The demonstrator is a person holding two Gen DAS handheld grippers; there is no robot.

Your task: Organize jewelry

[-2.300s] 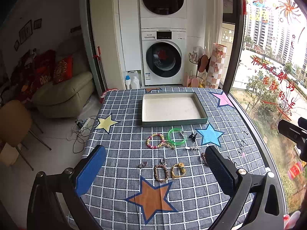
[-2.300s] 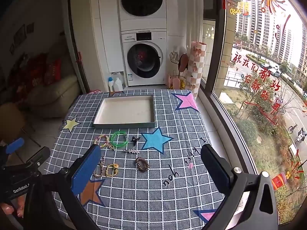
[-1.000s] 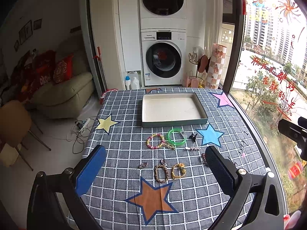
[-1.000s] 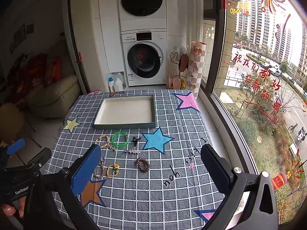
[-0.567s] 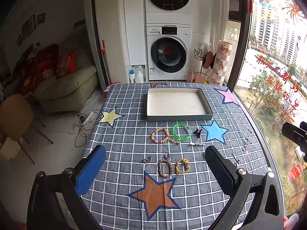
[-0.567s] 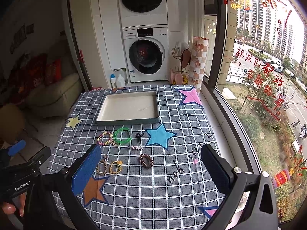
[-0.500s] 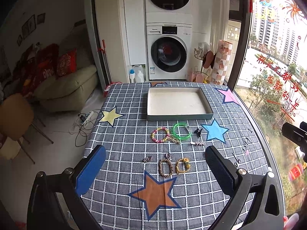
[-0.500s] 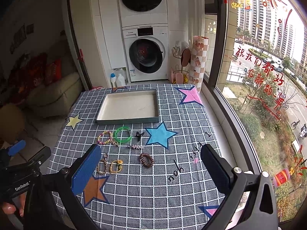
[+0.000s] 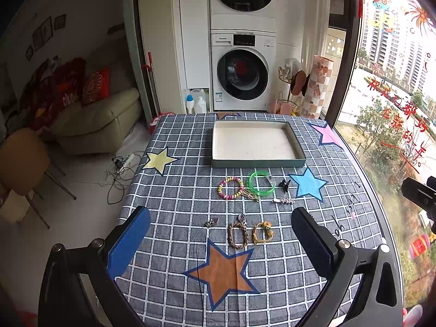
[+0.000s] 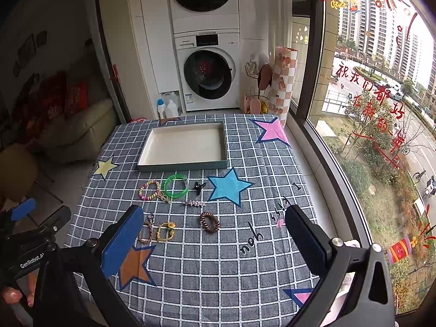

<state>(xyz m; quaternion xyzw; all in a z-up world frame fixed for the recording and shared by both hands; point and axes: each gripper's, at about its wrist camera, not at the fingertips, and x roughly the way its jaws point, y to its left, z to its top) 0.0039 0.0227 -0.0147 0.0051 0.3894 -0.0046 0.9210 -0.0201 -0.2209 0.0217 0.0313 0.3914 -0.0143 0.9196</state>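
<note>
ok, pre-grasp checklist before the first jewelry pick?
1. Left gripper open, nothing held: ok.
2. Right gripper open, nothing held: ok.
3. Tray empty, upright on tablecloth: ok.
4. Brown coil hair tie lies apart from the other pieces, between the right fingers: ok.
5. Beaded bracelet separate from green bangle: not ok, a clasp piece bridges them.
6. Clearance above the table: cannot tell.

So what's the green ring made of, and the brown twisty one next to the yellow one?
The green ring looks like see-through plastic: it is glossy and the cloth shows faintly through it. The brown twisty bracelet looks like braided cord or leather, matte with a plaited pattern; too small to tell which. The yellow bracelet beside it seems to be thin cord with a small flower-like charm.
</note>
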